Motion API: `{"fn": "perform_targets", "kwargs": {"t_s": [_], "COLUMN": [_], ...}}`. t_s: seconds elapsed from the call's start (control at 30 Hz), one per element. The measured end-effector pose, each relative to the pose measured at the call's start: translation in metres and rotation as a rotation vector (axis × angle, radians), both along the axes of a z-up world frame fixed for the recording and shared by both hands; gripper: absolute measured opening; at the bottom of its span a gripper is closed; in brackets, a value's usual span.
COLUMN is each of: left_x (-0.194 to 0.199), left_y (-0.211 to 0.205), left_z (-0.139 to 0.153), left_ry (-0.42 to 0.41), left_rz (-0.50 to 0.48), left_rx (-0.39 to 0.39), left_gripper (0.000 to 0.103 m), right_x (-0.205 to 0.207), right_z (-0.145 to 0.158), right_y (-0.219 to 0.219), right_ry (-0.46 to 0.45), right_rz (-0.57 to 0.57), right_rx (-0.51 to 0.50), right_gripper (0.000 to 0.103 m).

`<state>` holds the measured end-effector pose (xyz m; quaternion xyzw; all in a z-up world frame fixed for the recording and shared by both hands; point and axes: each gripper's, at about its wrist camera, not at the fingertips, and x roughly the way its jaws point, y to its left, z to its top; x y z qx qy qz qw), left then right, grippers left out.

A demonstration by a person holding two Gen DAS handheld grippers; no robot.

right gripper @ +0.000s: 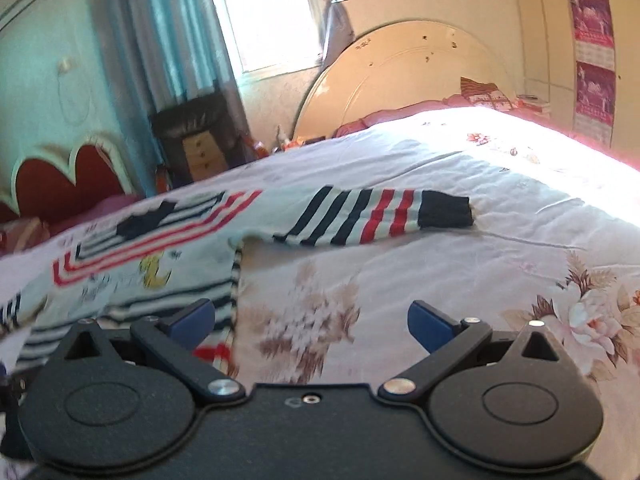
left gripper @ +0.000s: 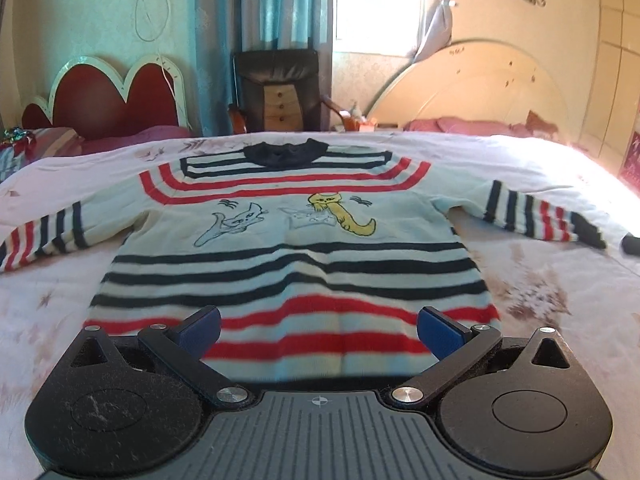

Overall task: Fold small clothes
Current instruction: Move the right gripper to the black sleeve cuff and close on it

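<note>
Two grippers hang over one small sweater, and neither holds anything.

From the left wrist, the sweater (left gripper: pixel 288 248) lies flat and face up on the bed (left gripper: pixel 540 292), collar away from the camera, both sleeves spread sideways, hem nearest. The left gripper (left gripper: pixel 319 330) sits low over the middle of the hem with its jaws spread wide and only striped knit between them. That placement looks chosen to start from the bottom edge.

From the right wrist, the view is tilted. The right gripper (right gripper: pixel 311 326) also has its jaws wide apart, over bare flowered sheet just beside the sweater's side seam. The right sleeve (right gripper: pixel 376 218) stretches straight out ahead, its dark cuff lying flat, probably the first part to fold inward.
</note>
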<state>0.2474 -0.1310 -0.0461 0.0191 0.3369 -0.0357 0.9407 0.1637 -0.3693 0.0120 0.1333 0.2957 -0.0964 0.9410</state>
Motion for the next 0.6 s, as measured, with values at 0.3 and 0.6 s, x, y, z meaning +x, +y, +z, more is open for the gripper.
{"fn": "perform_targets", "kwargs": {"t_s": [0.3, 0.6], "left_x": [0.092, 0.137], "left_y": [-0.025, -0.031], "left_z": [-0.032, -0.052], "left_ry": [0.021, 0.056], "left_rz": [0.054, 0.132], "left_rx": [-0.029, 0.008], "left_gripper": [0.103, 0.103], "right_x": [0.095, 0.131], "right_z": [-0.053, -0.103], "right_y": [-0.131, -0.177], "right_ry": [-0.014, 0.056], "right_rz": [-0.265, -0.364], "right_rx": [0.211, 0.282], "right_gripper": [0.061, 0.06]}}
